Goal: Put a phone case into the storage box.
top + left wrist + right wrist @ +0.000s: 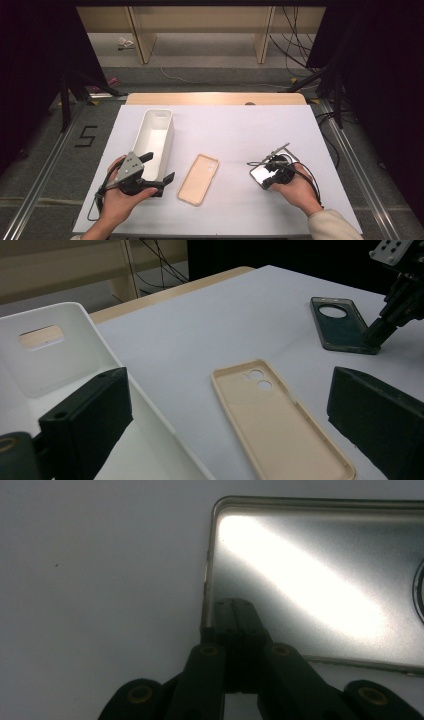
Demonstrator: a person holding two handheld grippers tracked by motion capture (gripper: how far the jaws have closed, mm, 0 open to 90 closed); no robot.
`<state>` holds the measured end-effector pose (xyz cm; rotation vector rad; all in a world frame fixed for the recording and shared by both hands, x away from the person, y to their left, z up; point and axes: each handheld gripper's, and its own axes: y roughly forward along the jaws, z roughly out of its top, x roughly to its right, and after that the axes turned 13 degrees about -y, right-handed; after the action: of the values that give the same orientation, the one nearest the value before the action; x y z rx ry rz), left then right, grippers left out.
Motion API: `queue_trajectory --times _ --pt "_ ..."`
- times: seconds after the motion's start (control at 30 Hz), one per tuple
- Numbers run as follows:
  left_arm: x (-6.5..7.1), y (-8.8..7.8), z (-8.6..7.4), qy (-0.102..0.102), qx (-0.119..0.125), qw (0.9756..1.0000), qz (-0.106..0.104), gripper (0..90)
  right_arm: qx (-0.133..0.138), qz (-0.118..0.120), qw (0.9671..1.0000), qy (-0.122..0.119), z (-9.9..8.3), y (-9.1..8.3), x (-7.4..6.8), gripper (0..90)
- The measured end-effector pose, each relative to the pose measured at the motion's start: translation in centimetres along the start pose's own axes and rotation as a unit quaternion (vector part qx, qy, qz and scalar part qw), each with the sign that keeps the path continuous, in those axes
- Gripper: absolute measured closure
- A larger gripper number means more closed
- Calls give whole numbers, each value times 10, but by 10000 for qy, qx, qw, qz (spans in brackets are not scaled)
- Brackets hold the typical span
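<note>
While lying flat on the white tabletop point(225, 130), dark glossy phone case with a round camera cutout point(341, 324) sits at the right side, well apart from the other things. Gripped at its near corner by the right tongs point(235, 612), jaws pressed together with the case's rim pinched between them, as seen in the right gripper view. Strong glare across the case's inner face there.

Between the two hands, a beige soft phone case point(198, 179), open side up, two small round camera holes at its far end, lying bare and untouched. At the left, a long white plastic bin with a slot handle in its end wall point(158, 131), set lengthwise away from the person, just beside the left tongs point(159, 170). Nothing standing between the dark case and the bin but the beige case.

Left tongs held low over the tabletop at the bin's near end, jaws spread wide, nothing between them, pointed toward the beige case. Left hand point(117, 200) wrapped around the body from behind, grey three-cornered plate on top. Right hand point(295, 192) coming in from the lower right, pale sleeve at the wrist, tongs tipped down onto the case.
</note>
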<state>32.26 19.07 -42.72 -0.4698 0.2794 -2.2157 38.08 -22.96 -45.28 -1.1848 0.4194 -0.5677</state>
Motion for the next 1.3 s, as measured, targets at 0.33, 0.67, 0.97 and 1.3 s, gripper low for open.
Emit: queue_trajectory --times 0.33,0.67,0.97,1.3 --pt "0 1 0 19 -15 10000 -8 39 -71 -101 9997 232 -27 -13 9 900" --pt "0 0 0 19 -15 10000 1 40 -103 -223 9986 478 -44 -20 21 900" --pt "1 0 0 24 -14 10000 -4 41 -145 -294 9978 570 -50 -23 28 900" --pt "1 0 0 30 -19 10000 -8 41 -187 -333 9971 664 -53 -23 31 900"
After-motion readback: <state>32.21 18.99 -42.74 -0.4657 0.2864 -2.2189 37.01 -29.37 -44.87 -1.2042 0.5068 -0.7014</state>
